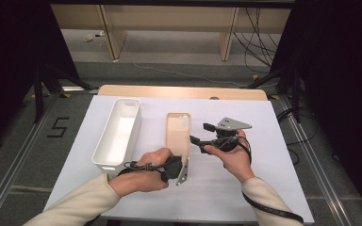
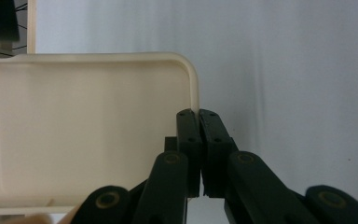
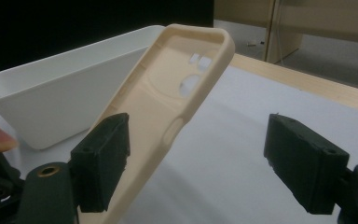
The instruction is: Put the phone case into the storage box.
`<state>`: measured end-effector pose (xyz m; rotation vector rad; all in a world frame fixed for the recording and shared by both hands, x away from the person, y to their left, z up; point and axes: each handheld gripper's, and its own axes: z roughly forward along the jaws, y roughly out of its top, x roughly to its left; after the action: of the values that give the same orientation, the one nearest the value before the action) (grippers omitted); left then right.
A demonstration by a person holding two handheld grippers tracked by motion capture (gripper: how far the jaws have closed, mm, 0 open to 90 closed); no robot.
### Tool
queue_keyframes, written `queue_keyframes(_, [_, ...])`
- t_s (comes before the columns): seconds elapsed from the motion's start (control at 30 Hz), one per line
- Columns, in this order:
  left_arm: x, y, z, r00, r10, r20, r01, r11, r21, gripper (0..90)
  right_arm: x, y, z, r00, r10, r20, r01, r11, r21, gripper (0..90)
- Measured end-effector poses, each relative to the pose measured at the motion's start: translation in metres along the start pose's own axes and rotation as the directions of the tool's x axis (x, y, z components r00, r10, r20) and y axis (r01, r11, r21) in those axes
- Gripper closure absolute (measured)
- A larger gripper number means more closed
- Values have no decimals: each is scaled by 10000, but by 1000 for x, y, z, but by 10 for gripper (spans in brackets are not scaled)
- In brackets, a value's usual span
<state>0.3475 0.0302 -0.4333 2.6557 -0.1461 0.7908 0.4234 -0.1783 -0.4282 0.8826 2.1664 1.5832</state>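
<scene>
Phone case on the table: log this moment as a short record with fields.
item: beige phone case, inner side up
held by: left gripper, jaws shut on the rim at a near corner
other gripper: right gripper, jaws open, case edge beside one jaw, not clamped
nearby: white bin, to the left of the case in the high view
surface: white sheet on the table
</scene>
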Motion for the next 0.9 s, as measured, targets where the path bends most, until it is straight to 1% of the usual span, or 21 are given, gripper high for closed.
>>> queue_keyframes(0.03, [0,0,-1,10000,35,21,-35,10000,34,876,-1,0,1,10000,-54,21,54,9999,134,242])
queue_keyframes(0.1, [0,1,-1,10000,69,-13,-69,10000,11,876,-1,1,3,10000,3,-51,-3,10000,63,247])
queue_keyframes(0.13, [0,1,-1,9999,107,-6,-107,9999,34,876,-1,1,4,10000,65,-3,-65,9997,224,251])
queue_keyframes(0.2, [-1,2,-2,10000,86,-9,-86,10000,-35,877,0,3,9,9997,200,-117,-197,9996,211,266])
queue_keyframes(0.23, [-1,2,-3,9997,239,-33,-239,9997,59,876,0,4,9,9997,226,-108,-224,9995,233,274])
queue_keyframes(0.27, [-1,2,-3,9997,239,-33,-239,9997,59,876,0,4,9,9997,226,-108,-224,9995,233,274])
queue_keyframes(0.3, [-5,2,0,9994,-351,8,351,9984,-452,876,-1,4,11,9999,121,-60,-120,9998,135,286])
queue_keyframes(0.33, [-3,3,-2,10000,90,-25,-90,9999,-118,876,-1,5,14,9997,128,-218,-127,9999,50,309])
queue_keyframes(0.37, [-2,4,-3,9998,195,-30,-195,9998,-48,876,0,6,15,9993,257,-287,-256,9997,40,322])
queue_keyframes(0.4, [-2,4,-3,9998,195,-30,-195,9998,-48,876,-1,6,16,9995,121,-303,-119,9999,59,335])
queue_keyframes(0.47, [-3,5,-3,9997,230,-26,-230,9997,-58,876,0,6,18,9987,341,-375,-339,9994,77,354])
queue_keyframes(0.5, [-3,6,-4,9996,265,3,-265,9996,-68,876,-1,7,18,9988,319,-372,-313,9994,164,367])
queue_keyframes(0.53, [-3,6,-4,9996,265,3,-265,9996,-68,876,-1,6,19,9989,240,-411,-236,9997,95,375])
queue_keyframes(0.57, [-4,7,-4,9996,292,-52,-293,9995,-139,876,-1,6,19,9988,346,-360,-336,9990,279,386])
queue_keyframes(0.6, [-4,8,-4,9994,338,-44,-338,9994,-104,876,-1,6,21,9990,199,-405,-199,9998,-8,402])
queue_keyframes(0.67, [-5,8,-4,9995,328,-18,-329,9994,-142,876,-1,5,21,9984,251,-514,-250,9997,30,418])
queue_keyframes(0.7, [-5,9,-4,9994,346,9,-346,9993,-122,876,-1,5,21,9977,270,-619,-268,9996,45,460])
queue_keyframes(0.73, [-5,9,-4,9994,354,0,-354,9993,-147,876,-1,5,21,9965,418,-724,-411,9991,108,477])
queue_keyframes(0.83, [-4,9,-4,9992,404,-13,-404,9991,-141,876,-2,4,22,9964,327,-777,-330,9995,-27,510])
queue_keyframes(0.87, [-4,9,-4,9991,432,-13,-432,9990,-139,876,-1,4,21,9942,572,-913,-561,9983,152,543])
queue_keyframes(0.9, [-4,10,-4,9991,433,-7,-433,9989,-174,876,-1,4,21,9939,590,-937,-578,9982,155,558])
